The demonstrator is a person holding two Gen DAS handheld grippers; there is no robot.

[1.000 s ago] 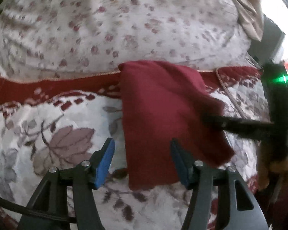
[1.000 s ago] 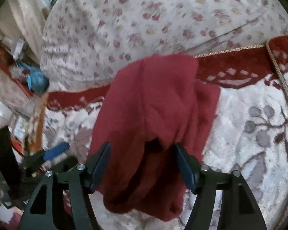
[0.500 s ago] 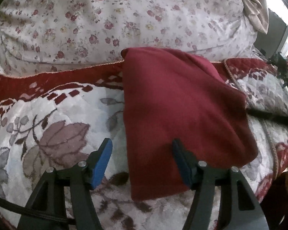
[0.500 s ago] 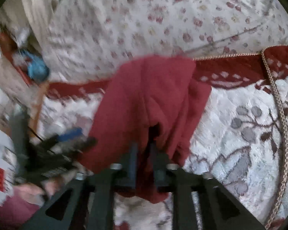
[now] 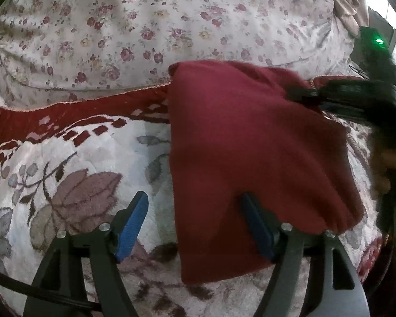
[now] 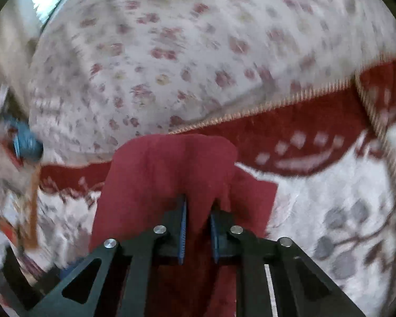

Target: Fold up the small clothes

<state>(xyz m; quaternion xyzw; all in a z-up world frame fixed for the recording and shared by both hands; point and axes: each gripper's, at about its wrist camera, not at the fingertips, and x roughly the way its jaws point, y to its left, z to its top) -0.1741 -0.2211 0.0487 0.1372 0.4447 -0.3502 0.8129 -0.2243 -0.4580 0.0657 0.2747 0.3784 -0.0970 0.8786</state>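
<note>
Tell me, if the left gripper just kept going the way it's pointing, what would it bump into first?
Most likely the dark red cloth. The left gripper is open, and the cloth's near left edge lies between its fingers on the leaf-patterned blanket. Depth is hard to judge here, so it might meet both almost at once.

Left of the red cloth point(image 5: 250, 142) the plush blanket point(image 5: 74, 185) lies bare; my left tool point(image 5: 198, 227) has free passage there. The cloth's near edge sits between its spread jaws, pads not pressing. My right tool point(image 5: 338, 97) crosses the cloth's far right corner, blocking that side. Beyond, the floral sheet point(image 5: 150, 23) is unobstructed.
</note>
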